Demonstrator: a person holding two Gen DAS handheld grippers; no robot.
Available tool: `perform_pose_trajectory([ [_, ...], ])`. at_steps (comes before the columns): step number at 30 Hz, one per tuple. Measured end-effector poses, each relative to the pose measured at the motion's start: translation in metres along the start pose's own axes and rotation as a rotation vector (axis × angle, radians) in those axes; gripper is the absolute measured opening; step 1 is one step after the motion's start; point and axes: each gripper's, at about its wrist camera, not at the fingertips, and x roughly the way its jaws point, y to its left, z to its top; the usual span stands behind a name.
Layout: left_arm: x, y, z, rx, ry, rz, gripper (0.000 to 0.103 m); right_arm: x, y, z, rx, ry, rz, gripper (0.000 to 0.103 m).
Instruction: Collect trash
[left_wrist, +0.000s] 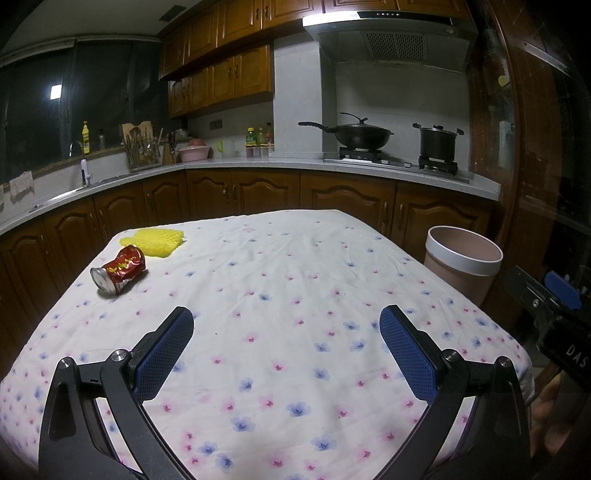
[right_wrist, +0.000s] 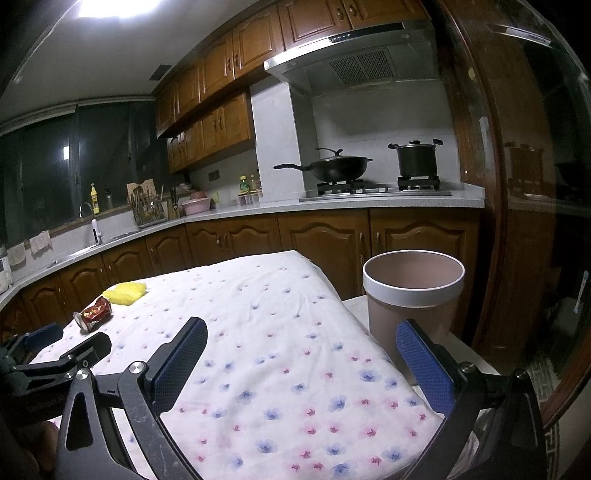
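Both spread wide, empty: left tongs (left_wrist: 286, 325), right tongs (right_wrist: 301, 339), ribbed blue pads. Ahead-left of both, crushed red can (left_wrist: 120, 274) sideways on floral cloth (left_wrist: 295, 266), near bumpy yellow sponge (left_wrist: 155, 240). Ahead-right, round pink bin (right_wrist: 413, 295).

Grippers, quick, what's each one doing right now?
Left gripper: open, holding nothing, above the table.
Right gripper: open, holding nothing.

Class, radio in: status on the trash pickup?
Left gripper open, right gripper open, both empty. Crushed can and yellow wrapper on table, bin beside. Path clear.
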Motion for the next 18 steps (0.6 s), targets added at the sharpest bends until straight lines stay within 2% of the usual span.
perform_pose_trajectory([
  [18, 0.015, 0.008, 0.003, -0.006, 0.032, -0.028, 0.103, 0.013, -0.001, 0.006, -0.001, 0.039, 0.003, 0.103],
])
